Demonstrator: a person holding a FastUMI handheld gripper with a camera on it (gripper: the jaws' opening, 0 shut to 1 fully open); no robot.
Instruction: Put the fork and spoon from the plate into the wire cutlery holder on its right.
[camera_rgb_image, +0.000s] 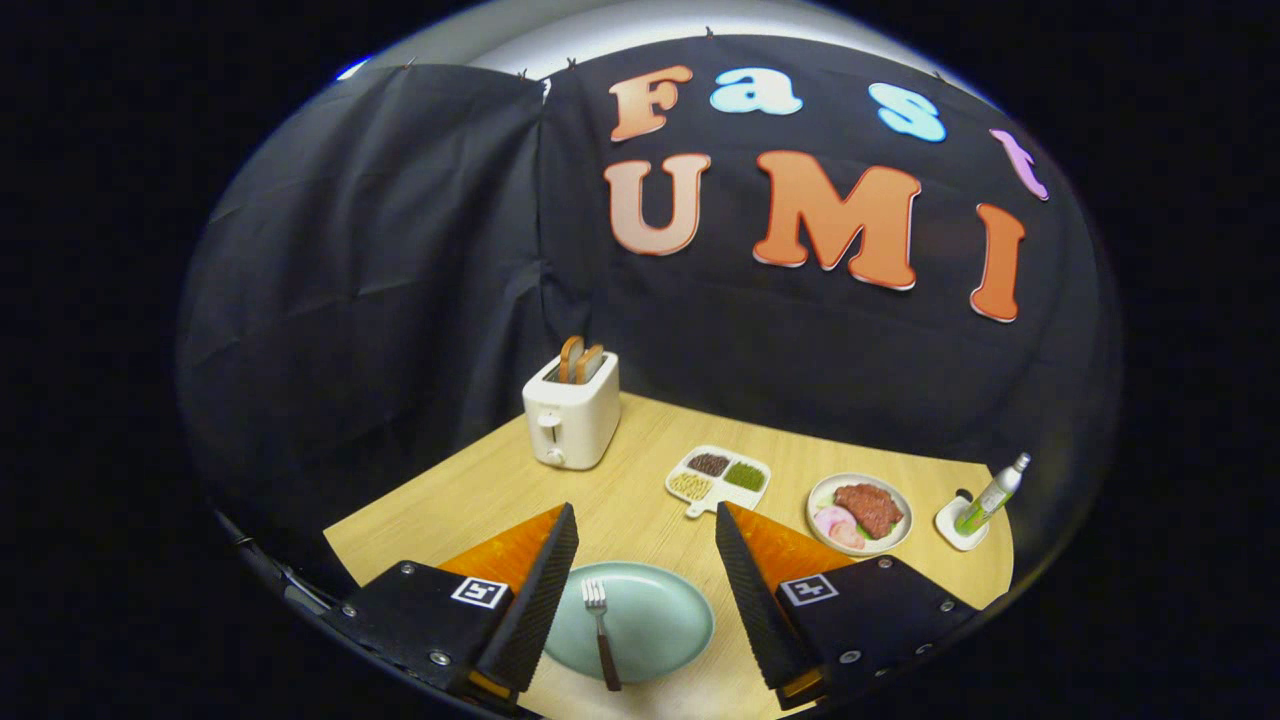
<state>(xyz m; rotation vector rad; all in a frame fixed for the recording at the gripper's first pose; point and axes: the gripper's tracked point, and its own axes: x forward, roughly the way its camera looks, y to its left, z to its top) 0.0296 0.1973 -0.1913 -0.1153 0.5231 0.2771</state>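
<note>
gripper view is showing the surface (640, 470), then the plate (655, 620) lying between the wide-open, empty jaws of the gripper (646, 545), so the fork (600, 618) is sitting within reach.

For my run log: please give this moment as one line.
hand-held gripper: open, above plate | fork: on plate, between fingers, not gripped | stage: before grasp
</note>
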